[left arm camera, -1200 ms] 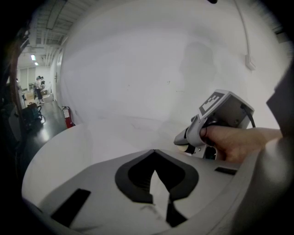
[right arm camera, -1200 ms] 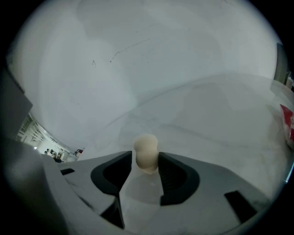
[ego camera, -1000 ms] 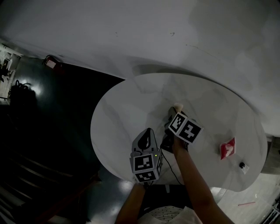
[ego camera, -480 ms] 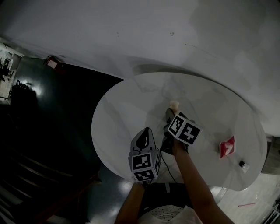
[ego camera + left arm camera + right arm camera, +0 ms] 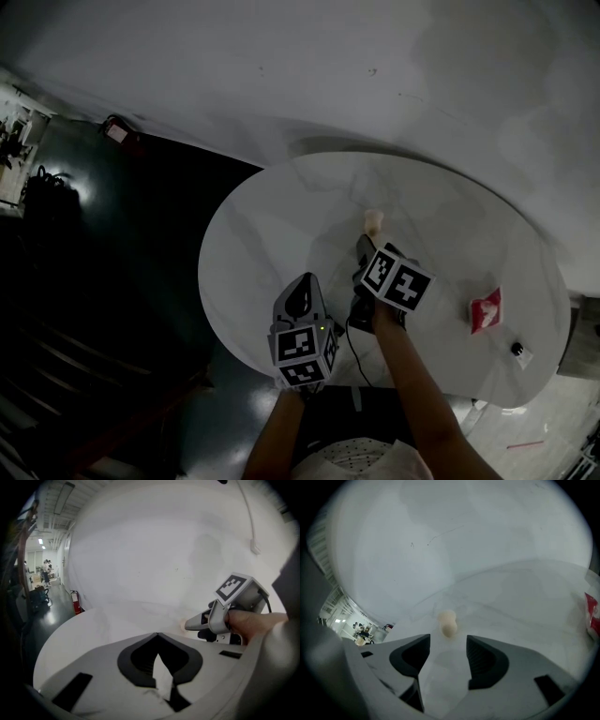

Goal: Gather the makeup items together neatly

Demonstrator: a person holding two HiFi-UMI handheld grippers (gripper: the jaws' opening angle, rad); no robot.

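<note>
Hovering just short of the beige sponge [image 5: 447, 623], the right gripper [image 5: 448, 646] is seen with its jaws spread wide. They have just been opening, and nothing is caught between them. The sponge is left lying on the white table [image 5: 272, 234], a little beyond the fingertips and touched by neither pad.

The left gripper [image 5: 158, 637] is held well back from the sponge, on the person's side, its jaws pressed together on nothing.

The gathering is judged barely begun. A red packet [image 5: 487, 315] is seen well apart from the sponge, off to the right, and a small dark item [image 5: 517, 351] lies farther from the sponge still.

For the next move, one of two things seems to be called for. Either the far items are fetched over beside the sponge, or the spread jaws are eased forward around the sponge, closed softly on it, and it is carried toward the packet.

Only in the head view are all three items taken in at once. In the right gripper view the gap between jaw tips and sponge is shown plainly, with just the packet's edge at the frame's border. In the left gripper view the right gripper is caught side-on with a hand on it, and the packet is not shown at all.
</note>
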